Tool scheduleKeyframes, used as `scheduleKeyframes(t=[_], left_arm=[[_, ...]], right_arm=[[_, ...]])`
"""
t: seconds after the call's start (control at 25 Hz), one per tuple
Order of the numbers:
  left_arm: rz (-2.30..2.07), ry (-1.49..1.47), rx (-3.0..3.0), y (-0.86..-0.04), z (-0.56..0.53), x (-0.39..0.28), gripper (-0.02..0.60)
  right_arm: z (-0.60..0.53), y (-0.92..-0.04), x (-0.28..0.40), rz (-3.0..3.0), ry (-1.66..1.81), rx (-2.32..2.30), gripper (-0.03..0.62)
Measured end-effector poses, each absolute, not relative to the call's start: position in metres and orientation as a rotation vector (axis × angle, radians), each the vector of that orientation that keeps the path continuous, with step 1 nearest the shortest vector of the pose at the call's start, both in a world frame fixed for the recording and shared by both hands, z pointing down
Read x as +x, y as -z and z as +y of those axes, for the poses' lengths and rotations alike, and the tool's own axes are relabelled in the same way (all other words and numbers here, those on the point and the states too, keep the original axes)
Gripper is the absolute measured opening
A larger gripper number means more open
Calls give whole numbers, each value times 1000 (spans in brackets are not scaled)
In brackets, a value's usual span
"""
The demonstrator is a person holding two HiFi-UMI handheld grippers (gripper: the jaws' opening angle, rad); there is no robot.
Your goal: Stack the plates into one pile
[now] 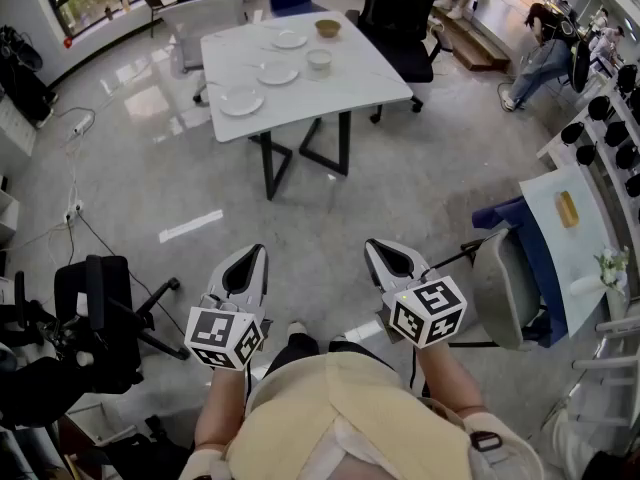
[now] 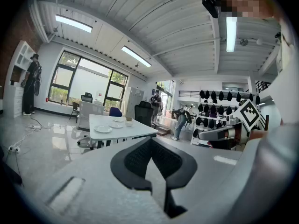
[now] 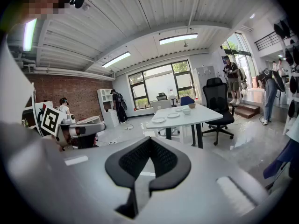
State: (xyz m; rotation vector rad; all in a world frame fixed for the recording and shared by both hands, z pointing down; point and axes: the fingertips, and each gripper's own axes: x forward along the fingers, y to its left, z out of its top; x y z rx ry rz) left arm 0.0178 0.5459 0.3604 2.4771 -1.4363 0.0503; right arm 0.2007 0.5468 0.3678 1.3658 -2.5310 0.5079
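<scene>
Glossy grey floor point(image 1: 330, 218) runs the length of this open office, and far ahead stands the white table point(image 1: 365, 83) with all the crockery on it. Three plates are out there, each lying flat on the tabletop and apart from the others, so nothing is stacked. The near plate point(image 1: 241, 100) lies by the table's near-left corner. The middle plate point(image 1: 277, 72) sits about the centre of the top, and the far plate point(image 1: 289, 39) is up toward the far edge. A white bowl point(image 1: 319, 60) stands just beside the middle plate, on its right. A brown bowl point(image 1: 327, 27) sits beyond it, close to the far edge.

Now the tools. The left gripper point(image 1: 252, 260) and the right gripper point(image 1: 385, 258) are held side by side, low in front of the person, over bare floor and well apart from the table. Both point out toward it, tipped slightly down. Each gripper's own view gives a clean look: the left's dark padded jaws are clenched together with nothing between them, and the right's are pressed together too, also empty.

Around the table, a black office chair point(image 1: 400, 23) stands along its right edge and a grey chair point(image 1: 205, 13) is at its far-left corner. A seated person point(image 1: 545, 53) is off by the far right wall.
</scene>
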Motion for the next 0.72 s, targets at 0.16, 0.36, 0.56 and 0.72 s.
scheduleKeyframes(t=[0.16,0.36,0.56,0.72], left_arm=[[-1442,-59,2470,-363,541,10,-12],[-1394,-99,2528,-364,536,12,-12],[-1306,-22,2526,-367,527,0,-12],[-1323,-55,2536,-376,520,-15,-12]], right_arm=[[542,-369,192,-2539,-517,1360,2],[534,-368,182,-2560,-585,1358,2],[525,-370,163,-2572,-615,1346,2],[521,-374,146,-2586,-628,1322,3]])
